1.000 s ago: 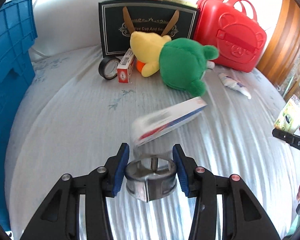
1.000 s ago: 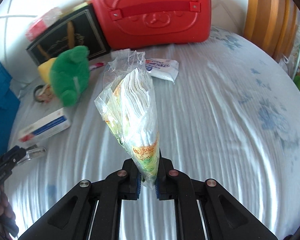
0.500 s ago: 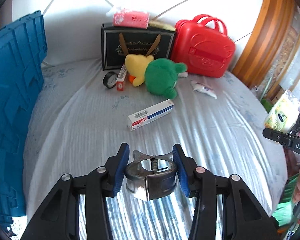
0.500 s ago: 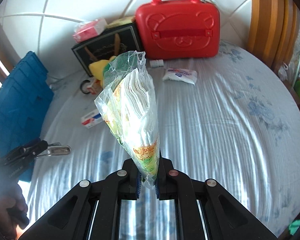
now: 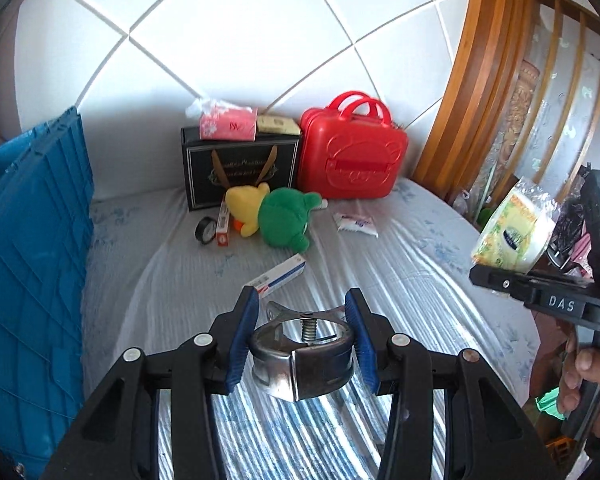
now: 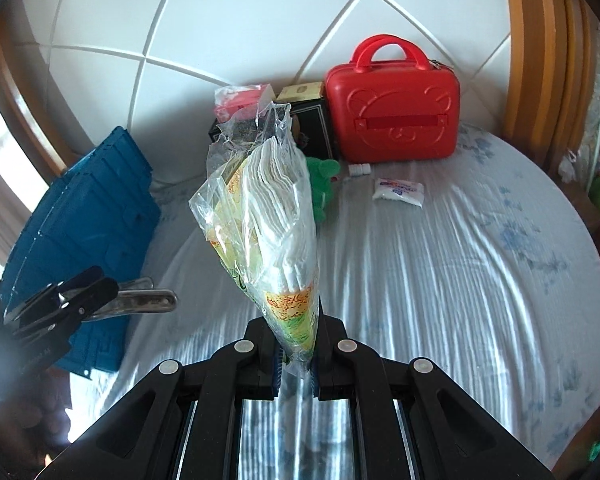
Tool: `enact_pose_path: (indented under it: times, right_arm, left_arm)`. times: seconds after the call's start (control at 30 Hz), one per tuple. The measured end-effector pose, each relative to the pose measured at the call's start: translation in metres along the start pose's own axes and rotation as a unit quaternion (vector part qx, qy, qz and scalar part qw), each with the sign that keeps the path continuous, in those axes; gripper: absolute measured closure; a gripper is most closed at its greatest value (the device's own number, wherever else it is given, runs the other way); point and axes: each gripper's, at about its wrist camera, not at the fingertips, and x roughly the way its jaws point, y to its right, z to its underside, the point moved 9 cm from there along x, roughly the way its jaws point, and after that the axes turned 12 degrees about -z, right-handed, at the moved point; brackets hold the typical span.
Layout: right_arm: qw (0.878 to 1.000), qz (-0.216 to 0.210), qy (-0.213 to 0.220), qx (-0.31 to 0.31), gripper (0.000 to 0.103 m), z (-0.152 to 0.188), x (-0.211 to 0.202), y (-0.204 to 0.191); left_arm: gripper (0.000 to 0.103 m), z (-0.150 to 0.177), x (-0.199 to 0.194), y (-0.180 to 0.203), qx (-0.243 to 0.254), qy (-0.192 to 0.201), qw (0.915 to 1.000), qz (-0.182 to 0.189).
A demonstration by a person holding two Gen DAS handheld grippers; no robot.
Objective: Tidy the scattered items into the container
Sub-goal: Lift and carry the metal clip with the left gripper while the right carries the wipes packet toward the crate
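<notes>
Blue pads of the left gripper clamp a round metal tool above the bed. Right gripper is pinched tight on a clear bag of napkins, which stands up from its jaws. Blue crate stands at the bed's left edge, and a boxed tube lies on the sheet before the green plush toy

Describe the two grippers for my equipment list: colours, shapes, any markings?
Both look alike. The left gripper has black angular plastic arms with silver rivets and blue ribbed pads. The right gripper is the same build; seen from the left camera, its black body bears white letters "DAS".
</notes>
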Motion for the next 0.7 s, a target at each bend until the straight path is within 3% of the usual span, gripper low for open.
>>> enact_pose_path:
  times: [0.7]
  right_arm:
    - [0.999, -0.02, 0.03, -0.018, 0.093, -0.009, -0.038, -0.101]
  left_arm:
    - [0.059, -0.05, -0.076, -0.038, -0.018, 0.071, 0.9966, 0.037]
